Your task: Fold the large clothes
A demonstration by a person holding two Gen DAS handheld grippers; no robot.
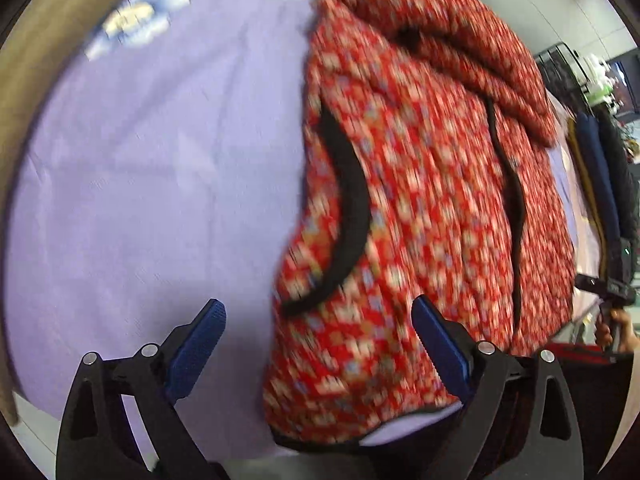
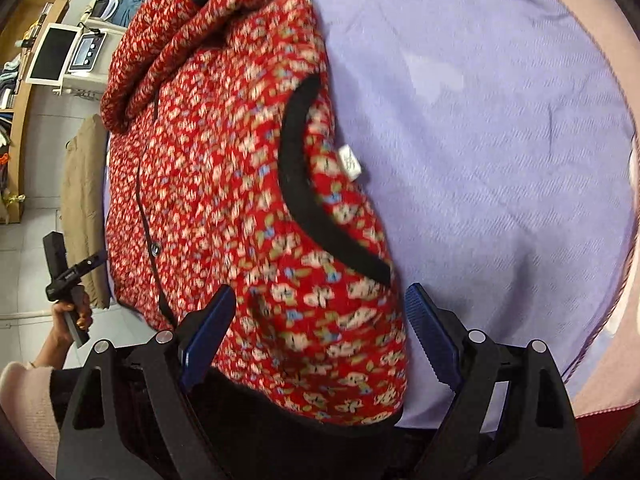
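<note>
A red floral padded jacket (image 1: pixel 420 180) with black trim lies spread on a lavender bedsheet (image 1: pixel 140 180). My left gripper (image 1: pixel 318 304) hovers open over its near left corner, one finger above the sheet and the other above the fabric, beside a black-edged pocket (image 1: pixel 352 216). In the right wrist view the jacket (image 2: pixel 224 160) fills the left half of the frame. My right gripper (image 2: pixel 320 290) stands open straddling the near right corner below the other pocket (image 2: pixel 296 176). Nothing is pinched by either gripper. A white tag (image 2: pixel 349 162) sticks out at the side seam.
The sheet (image 2: pixel 480 160) has flower prints at the far end (image 1: pixel 132 24). A wooden bed edge (image 1: pixel 32 80) curves along the left. Dark blue clothes (image 1: pixel 600 184) and a beige garment (image 2: pixel 82 208) hang beyond the bed. A shelf with a tablet (image 2: pixel 52 54) stands behind.
</note>
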